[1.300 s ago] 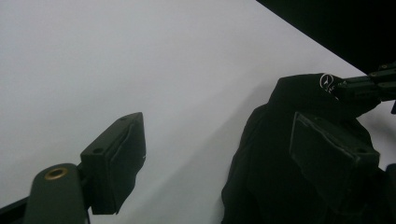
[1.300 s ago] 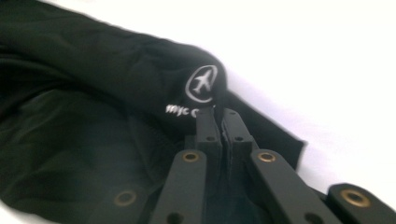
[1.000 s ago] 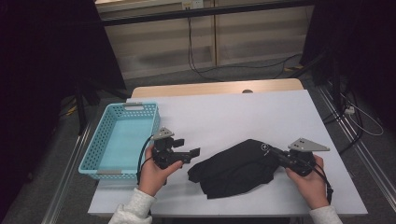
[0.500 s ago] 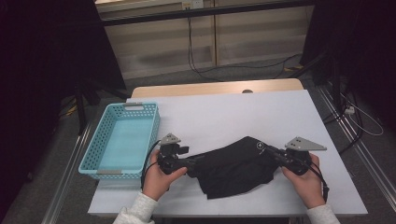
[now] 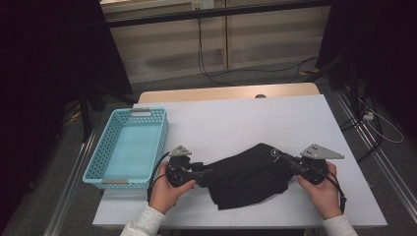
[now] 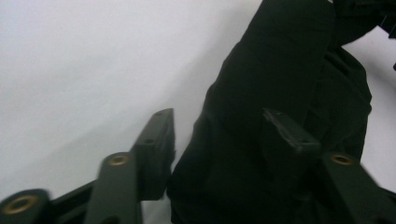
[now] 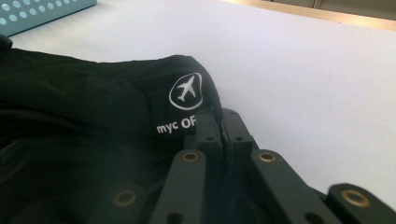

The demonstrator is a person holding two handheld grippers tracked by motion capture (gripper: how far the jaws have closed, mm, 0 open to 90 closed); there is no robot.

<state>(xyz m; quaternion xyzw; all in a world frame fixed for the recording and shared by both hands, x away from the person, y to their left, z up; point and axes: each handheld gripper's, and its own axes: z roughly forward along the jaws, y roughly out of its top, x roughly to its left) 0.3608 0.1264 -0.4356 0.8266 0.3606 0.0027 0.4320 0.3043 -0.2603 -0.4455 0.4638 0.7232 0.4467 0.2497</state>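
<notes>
A black garment (image 5: 248, 176) lies crumpled on the white table (image 5: 246, 120), near its front edge. A white aeroplane logo (image 7: 187, 91) and the letters "myc OF" are printed on it. My right gripper (image 5: 286, 160) is shut on the garment's right end; in the right gripper view its jaws (image 7: 219, 114) press together on the fabric just below the logo. My left gripper (image 5: 205, 173) is open at the garment's left edge. In the left gripper view, its two jaws (image 6: 217, 114) stand wide apart with a fold of black fabric (image 6: 275, 70) between them.
A light blue plastic basket (image 5: 93, 167) with nothing in it stands at the table's left side, just left of my left hand. A wooden strip (image 5: 226, 92) runs along the table's far edge. Cables lie on the floor behind the table.
My left gripper has moved right from beside the basket to the garment's left edge, jaws open. The right gripper has kept its hold, and the cloth has stretched a little between them.
</notes>
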